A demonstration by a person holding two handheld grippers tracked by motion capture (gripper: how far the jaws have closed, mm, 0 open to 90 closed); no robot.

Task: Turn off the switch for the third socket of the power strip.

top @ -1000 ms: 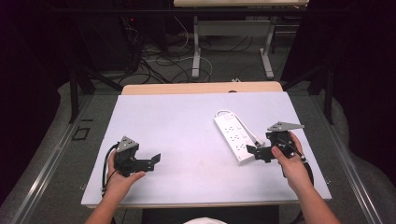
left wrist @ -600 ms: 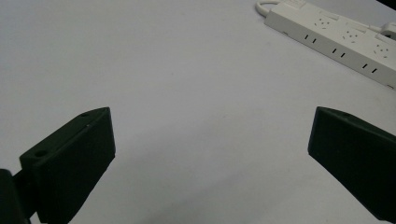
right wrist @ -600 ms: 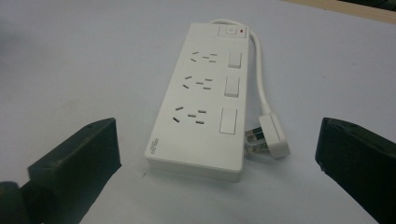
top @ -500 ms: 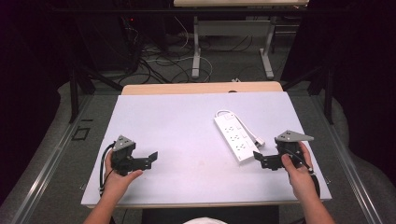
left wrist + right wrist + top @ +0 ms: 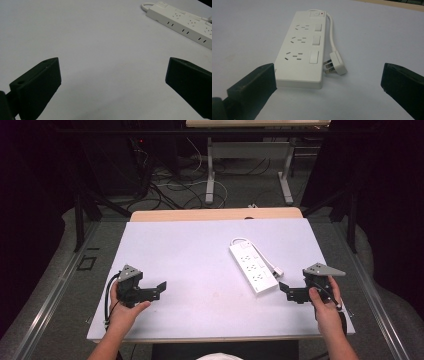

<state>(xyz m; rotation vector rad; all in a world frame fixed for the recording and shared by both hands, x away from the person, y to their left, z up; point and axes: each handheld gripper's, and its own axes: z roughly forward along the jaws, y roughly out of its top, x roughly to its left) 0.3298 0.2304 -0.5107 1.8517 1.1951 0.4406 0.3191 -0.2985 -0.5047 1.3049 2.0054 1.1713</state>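
Right gripper view: white power strip [image 5: 299, 51], 3 sockets, plug [image 5: 335, 65] beside; both grippers' jaws apart.

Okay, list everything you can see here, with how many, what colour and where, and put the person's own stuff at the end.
power strip: one, white, right half of the table, lying flat, three sockets with switches
plug: one, white, on its cord beside the power strip's near end, lying on the table
table: one, white top with a wooden far edge, centre of the high view
desk legs: grey, on the floor beyond the table
cables: several, dark and white, on the floor near those legs
left gripper: one, black, near left of the table, open, empty
right gripper: one, black, just short of the power strip, open, empty
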